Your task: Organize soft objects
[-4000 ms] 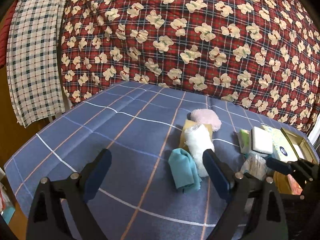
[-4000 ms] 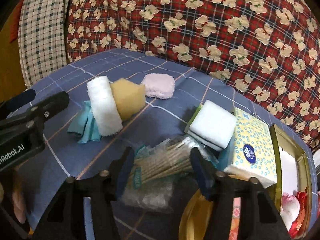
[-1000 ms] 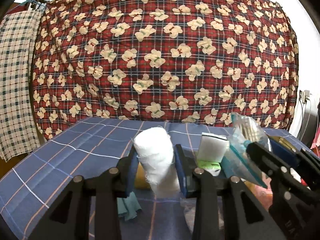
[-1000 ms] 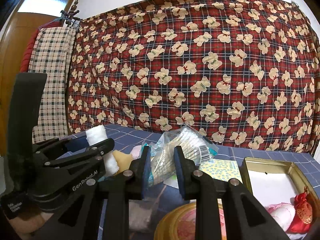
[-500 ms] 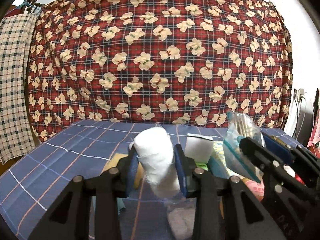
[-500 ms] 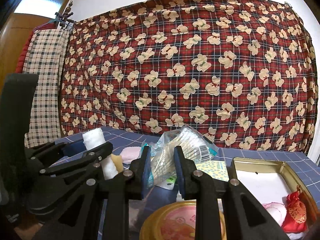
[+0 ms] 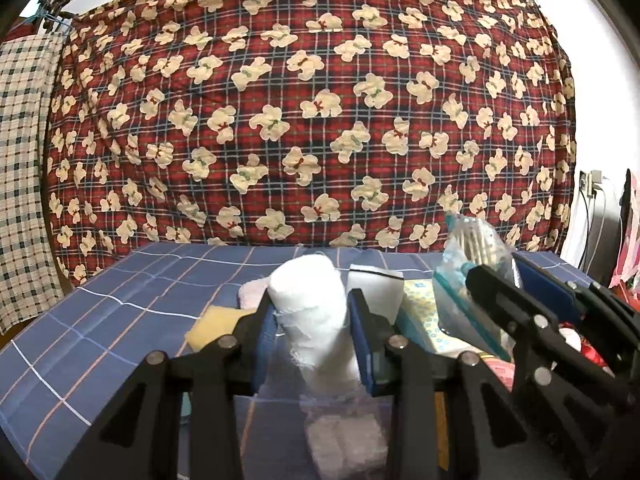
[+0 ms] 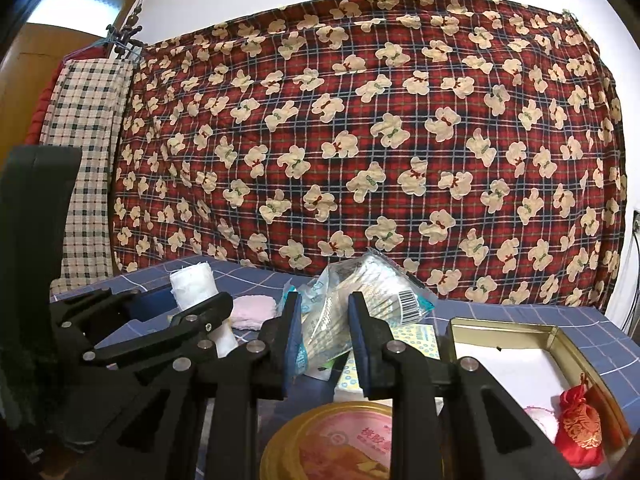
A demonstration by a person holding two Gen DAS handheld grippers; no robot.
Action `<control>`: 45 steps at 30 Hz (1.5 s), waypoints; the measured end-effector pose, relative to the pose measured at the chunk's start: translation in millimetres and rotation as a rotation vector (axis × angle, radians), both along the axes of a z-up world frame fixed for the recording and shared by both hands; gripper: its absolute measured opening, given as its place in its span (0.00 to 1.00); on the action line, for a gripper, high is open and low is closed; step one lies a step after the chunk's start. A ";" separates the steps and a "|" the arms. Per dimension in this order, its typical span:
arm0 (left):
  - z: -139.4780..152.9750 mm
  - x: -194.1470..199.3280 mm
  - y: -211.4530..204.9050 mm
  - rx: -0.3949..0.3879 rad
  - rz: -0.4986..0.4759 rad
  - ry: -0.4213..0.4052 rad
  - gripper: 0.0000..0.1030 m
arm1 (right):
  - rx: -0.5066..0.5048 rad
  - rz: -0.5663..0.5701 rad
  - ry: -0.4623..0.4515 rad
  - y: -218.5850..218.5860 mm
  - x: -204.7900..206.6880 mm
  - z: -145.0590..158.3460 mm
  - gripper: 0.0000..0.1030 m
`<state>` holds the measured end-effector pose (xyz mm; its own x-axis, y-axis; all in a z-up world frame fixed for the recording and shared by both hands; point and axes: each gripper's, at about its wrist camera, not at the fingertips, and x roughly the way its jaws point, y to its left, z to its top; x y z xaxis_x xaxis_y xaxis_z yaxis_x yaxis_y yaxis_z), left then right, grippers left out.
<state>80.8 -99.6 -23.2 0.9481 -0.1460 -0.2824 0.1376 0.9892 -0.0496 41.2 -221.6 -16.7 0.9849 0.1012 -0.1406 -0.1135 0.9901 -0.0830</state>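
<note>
Red plaid quilt with cream bear print [image 7: 312, 120] hangs behind a desk under a blue checked cloth [image 7: 120, 292].

Left tool [image 7: 310, 320] is clamped on one white rolled gauze bandage [image 7: 312, 312], roll upright, lifted above the desk. Right tool [image 8: 322, 332] is pinched narrow on one clear plastic bag of cotton swabs [image 8: 360, 292], also off the surface.

Handling, my read:
- Bandage: light, squashy, loose frayed edge. Grip mid-roll as now; an end grip would likely let it unwind.
- Swab bag: very light, slick film, contents shift. Hold across the packed bundle, not the empty corner, or it may slide out.

Count on the desk:
- 1 yellow sponge [image 7: 216, 324]
- 1 pink fluffy pad [image 8: 254, 310]
- 1 white foam block [image 7: 374, 292]
- 1 tissue pack with blue dots [image 8: 416, 336]
- 1 open gold rectangular tin [image 8: 560, 344], holding 1 red embroidered pouch [image 8: 578, 424] and something pale pink, partly hidden
- 1 round gold tin lid with pink label [image 8: 340, 440] under the right tool

Tin looks like the likely drop spot.
</note>
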 end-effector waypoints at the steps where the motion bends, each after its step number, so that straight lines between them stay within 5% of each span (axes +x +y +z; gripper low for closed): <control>1: 0.1 -0.1 -1.3 -0.002 -0.002 0.001 0.33 | -0.001 -0.003 -0.002 -0.7 -0.6 0.0 0.25; 45: 1.4 -1.7 -54.7 -0.034 -0.121 -0.013 0.33 | 0.016 -0.134 -0.045 -50.0 -17.9 4.5 0.26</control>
